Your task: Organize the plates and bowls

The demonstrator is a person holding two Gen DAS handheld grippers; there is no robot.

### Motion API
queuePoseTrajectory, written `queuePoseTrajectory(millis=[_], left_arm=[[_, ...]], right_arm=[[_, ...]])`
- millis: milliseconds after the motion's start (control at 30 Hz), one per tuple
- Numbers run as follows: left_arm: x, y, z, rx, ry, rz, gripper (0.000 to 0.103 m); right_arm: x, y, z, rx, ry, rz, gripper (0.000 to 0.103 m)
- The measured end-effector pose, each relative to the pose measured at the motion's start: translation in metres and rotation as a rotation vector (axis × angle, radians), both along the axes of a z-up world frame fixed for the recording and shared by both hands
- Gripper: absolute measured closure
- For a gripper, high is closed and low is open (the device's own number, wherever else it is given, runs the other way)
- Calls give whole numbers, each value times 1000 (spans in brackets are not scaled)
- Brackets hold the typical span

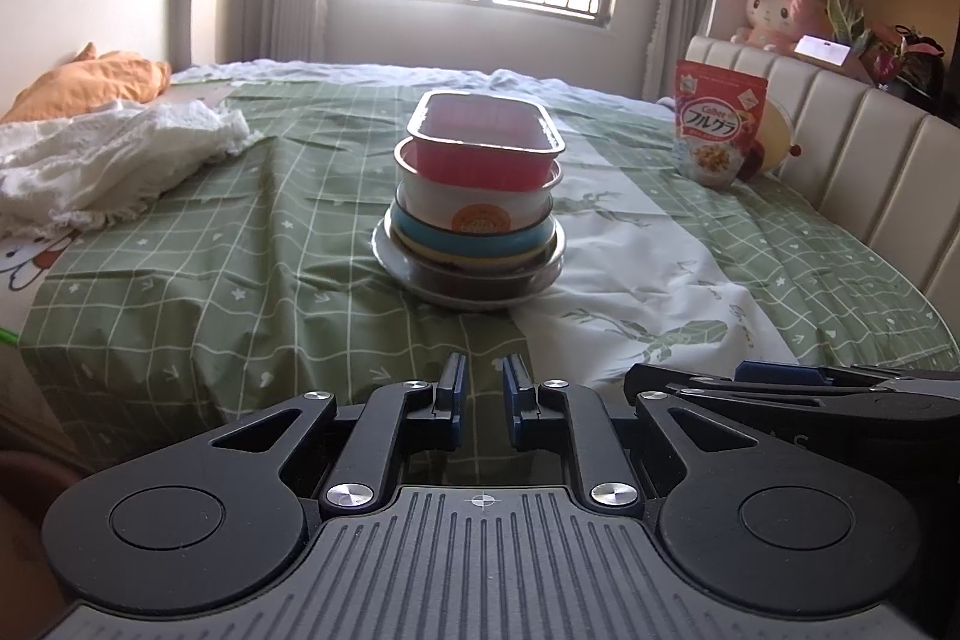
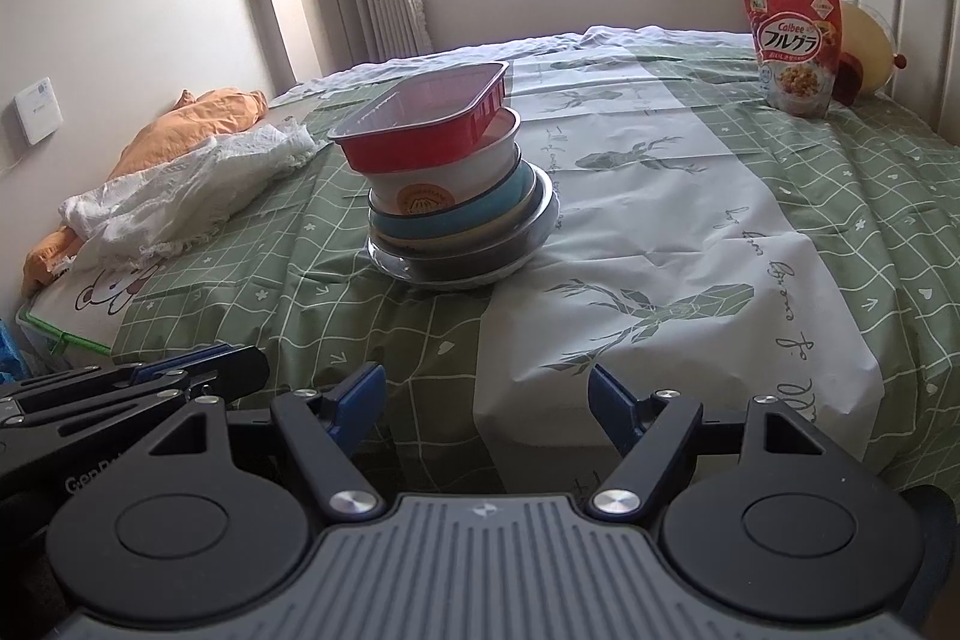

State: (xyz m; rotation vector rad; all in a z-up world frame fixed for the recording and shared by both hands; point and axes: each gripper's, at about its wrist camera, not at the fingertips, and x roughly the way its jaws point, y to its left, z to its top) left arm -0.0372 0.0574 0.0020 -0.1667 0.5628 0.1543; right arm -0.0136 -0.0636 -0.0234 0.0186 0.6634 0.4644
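Already the plates and bowls are seen gathered in one stack (image 1: 471,202) mid-bed on the green checked sheet (image 1: 240,232), the red rectangular tray (image 1: 486,133) on top, white and blue bowls beneath, a wide plate at the bottom. Whether sorting is finished or the pile is about to be taken apart cannot be settled. Nothing is held: the left gripper (image 1: 485,391) is narrowed to a slim gap, the right gripper (image 2: 486,397) is spread wide, both near the bed's edge. Any lift would best be taken from the tray, kept level. A lean in the stack is shown only by the right view (image 2: 456,178); the left view hides it.
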Motion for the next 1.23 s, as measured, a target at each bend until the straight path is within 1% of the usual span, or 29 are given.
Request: queuePoseTrajectory(millis=[1000,1233], left_arm=[[1,-1,0,2,-1,3,87],[4,0,-1,13,-10,11,87]], right_arm=[[0,0,0,1,1,0,28],[7,0,-3,13,14,19,28]])
